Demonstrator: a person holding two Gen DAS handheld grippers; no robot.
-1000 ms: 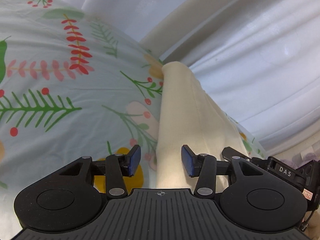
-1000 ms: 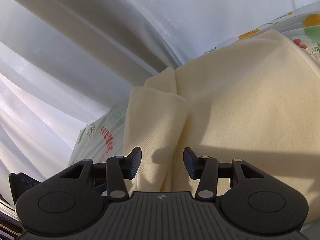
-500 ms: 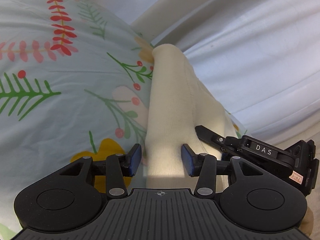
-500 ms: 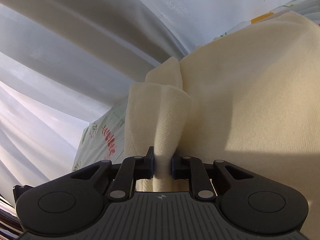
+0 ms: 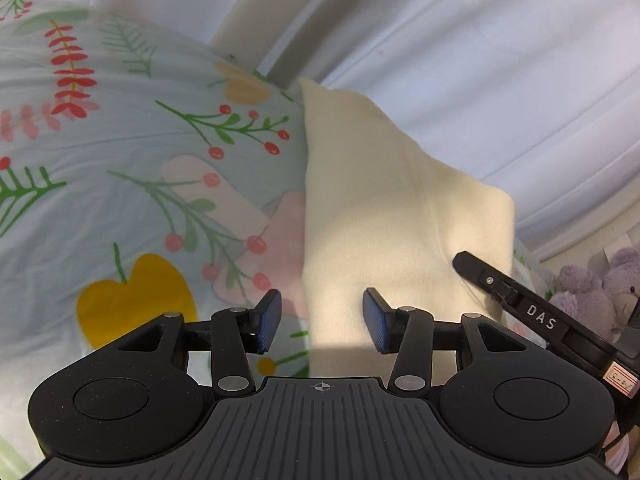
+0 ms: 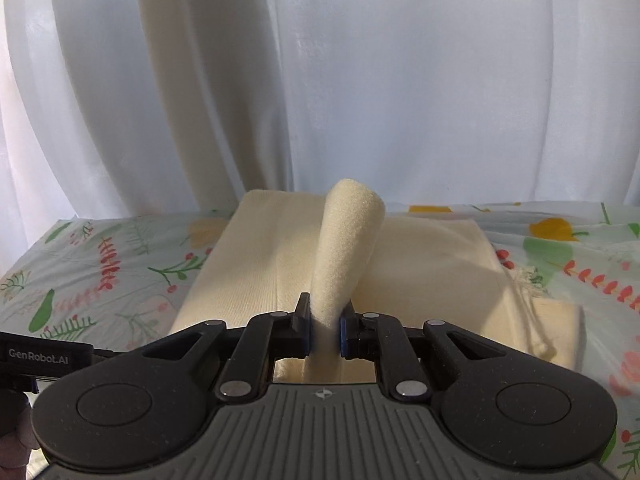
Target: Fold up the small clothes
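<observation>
Left wrist view: floral bedsheet (image 5: 120, 184), white curtain (image 5: 500, 80) behind. Cream garment (image 5: 380, 220) lies directly ahead, long axis running away toward curtain. Left gripper (image 5: 318, 322) spread, garment's left edge between jaws, pads not pressing.

Right wrist view: same bed. Right gripper (image 6: 324, 330) pinching raised fold of cream garment (image 6: 256, 264); fold stands up, pointing away. Right gripper nearer.

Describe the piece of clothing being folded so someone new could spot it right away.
Find the floral bedsheet in front of the white curtain. The cream garment lies on it, plain and unpatterned, one edge pinched up by the right claw.
</observation>
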